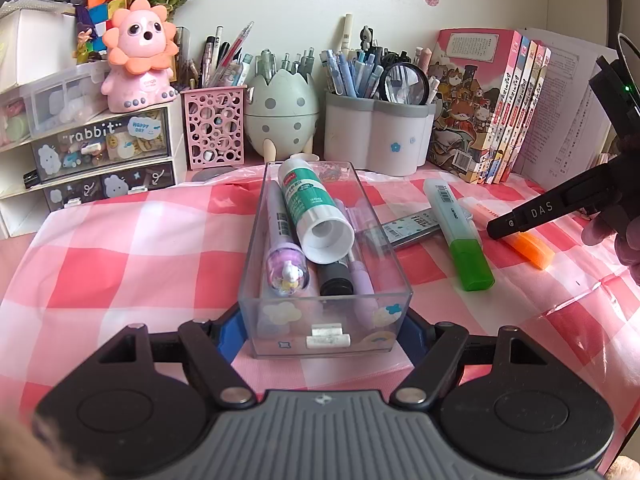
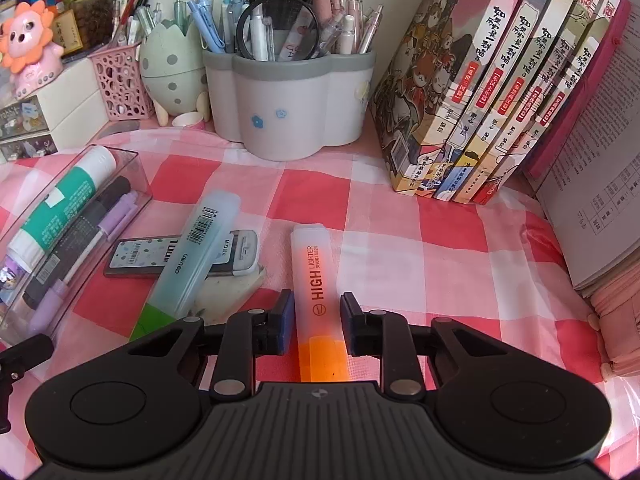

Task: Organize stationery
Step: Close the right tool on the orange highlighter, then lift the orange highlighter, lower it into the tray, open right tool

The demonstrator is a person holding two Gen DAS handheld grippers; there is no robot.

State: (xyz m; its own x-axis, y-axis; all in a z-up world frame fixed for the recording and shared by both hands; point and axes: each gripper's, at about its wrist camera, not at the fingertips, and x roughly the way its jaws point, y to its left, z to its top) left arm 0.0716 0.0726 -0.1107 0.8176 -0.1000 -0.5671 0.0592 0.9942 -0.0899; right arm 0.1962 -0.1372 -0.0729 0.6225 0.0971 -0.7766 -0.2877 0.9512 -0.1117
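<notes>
A clear plastic tray (image 1: 394, 276) on the pink checked cloth holds a green-and-white glue stick (image 1: 314, 208), a purple charm pen (image 1: 284, 256) and dark and lilac markers. My left gripper (image 1: 324, 330) grips the tray's near end between its blue pads. A green highlighter (image 1: 458, 232) lies right of the tray across a lead case (image 1: 408, 226). My right gripper (image 2: 316, 320) is open, its pads on either side of an orange highlighter (image 2: 316, 280) lying on the cloth, with small gaps. The tray also shows in the right wrist view (image 2: 140, 184).
Along the back stand a pink mesh cup (image 1: 214, 128), an egg-shaped holder (image 1: 282, 112) and a white pen pot (image 2: 296, 108) full of pens. Drawers (image 1: 104, 148) sit at left. Books (image 2: 500, 92) lean at right, with open pages (image 2: 592, 184) beside them.
</notes>
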